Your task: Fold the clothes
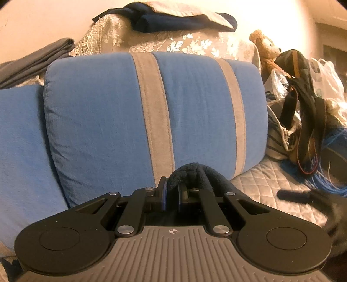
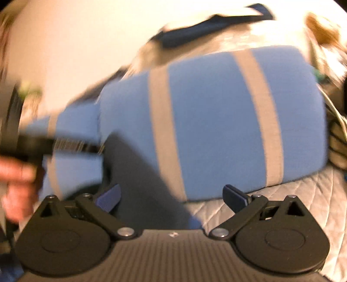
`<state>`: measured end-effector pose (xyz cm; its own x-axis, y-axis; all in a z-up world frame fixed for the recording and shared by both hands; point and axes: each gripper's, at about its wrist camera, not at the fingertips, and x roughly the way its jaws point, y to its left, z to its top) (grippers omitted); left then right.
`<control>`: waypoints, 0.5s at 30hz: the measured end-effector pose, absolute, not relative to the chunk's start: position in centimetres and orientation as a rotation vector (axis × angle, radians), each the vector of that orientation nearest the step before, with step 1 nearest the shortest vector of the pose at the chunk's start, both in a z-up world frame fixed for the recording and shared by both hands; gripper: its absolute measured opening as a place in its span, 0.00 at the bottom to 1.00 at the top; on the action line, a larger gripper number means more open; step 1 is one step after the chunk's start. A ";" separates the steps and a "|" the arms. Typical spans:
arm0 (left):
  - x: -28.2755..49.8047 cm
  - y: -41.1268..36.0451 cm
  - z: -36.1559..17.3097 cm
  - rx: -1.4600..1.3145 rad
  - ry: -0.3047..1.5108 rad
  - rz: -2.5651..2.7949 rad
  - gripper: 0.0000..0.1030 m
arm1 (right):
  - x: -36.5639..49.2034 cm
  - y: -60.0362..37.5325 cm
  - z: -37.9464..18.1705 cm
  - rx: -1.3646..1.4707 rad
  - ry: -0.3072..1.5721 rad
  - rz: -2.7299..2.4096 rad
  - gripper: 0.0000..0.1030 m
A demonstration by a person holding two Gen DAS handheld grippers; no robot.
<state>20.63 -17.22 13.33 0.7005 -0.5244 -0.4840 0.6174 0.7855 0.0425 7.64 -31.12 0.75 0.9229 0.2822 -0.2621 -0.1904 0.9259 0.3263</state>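
Observation:
My left gripper point(image 1: 171, 196) is shut on a dark navy fleece garment point(image 1: 195, 175), whose folded edge bulges up over the fingers in front of a blue cushion. In the right wrist view, which is blurred, the same dark garment point(image 2: 138, 173) hangs as a wide dark sheet from the left gripper point(image 2: 32, 143) at the left edge, held by a hand point(image 2: 15, 184). My right gripper point(image 2: 172, 198) is open and empty, its fingers either side of the garment's lower part. More dark blue clothes point(image 1: 164, 19) lie on top of the sofa back.
A blue cushion with grey stripes point(image 1: 151, 112) leans against the sofa back. The seat has a grey quilted cover point(image 1: 264, 184). At the right are a teddy bear point(image 1: 266, 47), bags and straps point(image 1: 303, 104) and blue cords. Folded grey cloth point(image 1: 32, 63) lies at the upper left.

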 end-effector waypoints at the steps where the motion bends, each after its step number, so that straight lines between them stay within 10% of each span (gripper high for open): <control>1: 20.6 -17.5 13.4 0.236 0.461 -0.641 0.09 | 7.7 -32.0 0.8 0.355 0.309 0.236 1.00; 5: 20.8 -19.5 13.7 0.366 0.418 -0.641 0.09 | 9.3 -32.9 -0.2 0.361 0.409 0.216 0.97; 8: 21.6 -21.8 13.7 0.427 0.447 -0.652 0.12 | 11.3 -32.7 -1.2 0.357 0.454 0.250 0.55; 9: 22.0 -22.7 13.6 0.450 0.467 -0.650 0.13 | 12.1 -33.2 -1.6 0.409 0.472 0.257 0.22; 15: 22.1 -24.0 15.4 0.546 0.407 -0.554 0.59 | 14.4 -35.8 -4.5 0.511 0.546 0.093 0.14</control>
<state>22.10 -23.96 15.39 0.7784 -0.3819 -0.4982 0.5899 0.7164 0.3725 14.45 -35.76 -4.46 0.8536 0.2178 -0.4731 0.0485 0.8712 0.4885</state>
